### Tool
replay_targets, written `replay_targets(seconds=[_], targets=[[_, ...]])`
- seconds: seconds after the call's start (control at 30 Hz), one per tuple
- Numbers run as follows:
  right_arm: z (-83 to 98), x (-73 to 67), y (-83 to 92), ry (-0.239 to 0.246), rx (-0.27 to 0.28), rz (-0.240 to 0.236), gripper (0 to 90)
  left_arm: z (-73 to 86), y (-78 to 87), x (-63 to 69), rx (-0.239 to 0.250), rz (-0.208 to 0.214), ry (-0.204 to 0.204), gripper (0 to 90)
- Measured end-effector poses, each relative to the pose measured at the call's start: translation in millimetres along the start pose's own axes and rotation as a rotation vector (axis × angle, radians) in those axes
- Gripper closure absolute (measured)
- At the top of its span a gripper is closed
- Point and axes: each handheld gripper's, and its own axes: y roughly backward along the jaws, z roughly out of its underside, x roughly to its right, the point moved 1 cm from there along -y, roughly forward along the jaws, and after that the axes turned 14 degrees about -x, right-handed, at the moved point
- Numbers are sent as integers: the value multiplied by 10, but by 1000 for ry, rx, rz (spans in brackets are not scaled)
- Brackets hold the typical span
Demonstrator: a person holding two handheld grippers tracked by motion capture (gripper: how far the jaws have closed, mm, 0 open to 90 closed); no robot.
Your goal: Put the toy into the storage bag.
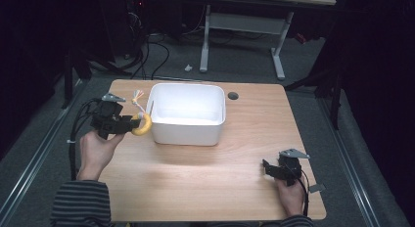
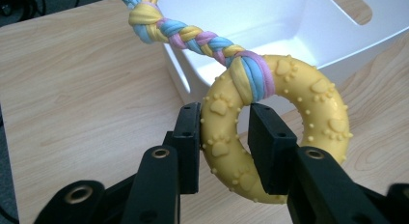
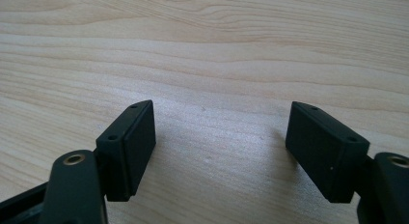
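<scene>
Rubber is what the yellow ring-shaped dog toy with raised paw prints (image 2: 270,137) looks to be made of, so I judge it light, a little springy and grippy rather than slippery, with nothing fragile about it. A braided rope of blue, yellow and pink cloth (image 2: 193,35) is knotted through the ring and hangs soft and floppy, likely to trail or swing when the toy moves. The ring's solid band is the better place to take hold, since the rope would sag and slide.

That is where the left gripper (image 2: 224,132) has it: the two black jaws pinch the ring's band from either side, just beside the rope knot. In the high view the toy (image 1: 142,125) sits just beside the left wall of the white rectangular plastic bin (image 1: 186,135), lifted off the wooden table (image 1: 195,188), with the rope's frayed end (image 1: 137,96) near the bin's far left corner.

The right gripper (image 3: 219,151) rests on the table well apart from the bin, toward its near right, jaws spread wide with nothing between them.

Counted: one ring toy, one rope, one bin, two grippers.
</scene>
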Motion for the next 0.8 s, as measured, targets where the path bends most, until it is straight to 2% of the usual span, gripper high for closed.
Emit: replay_targets(seconds=[0.2, 0.43, 0.8], targets=[[0, -1, 1, 2, -2, -1, 262, -142, -6, 77, -4, -5, -25, 660], [1, -2, 2, 3, -3, -1, 261, -287, -72, 155, -13, 11, -50, 660], [1, -3, 2, 4, -3, -4, 261, -413, -192, 262, -35, -14, -78, 660]])
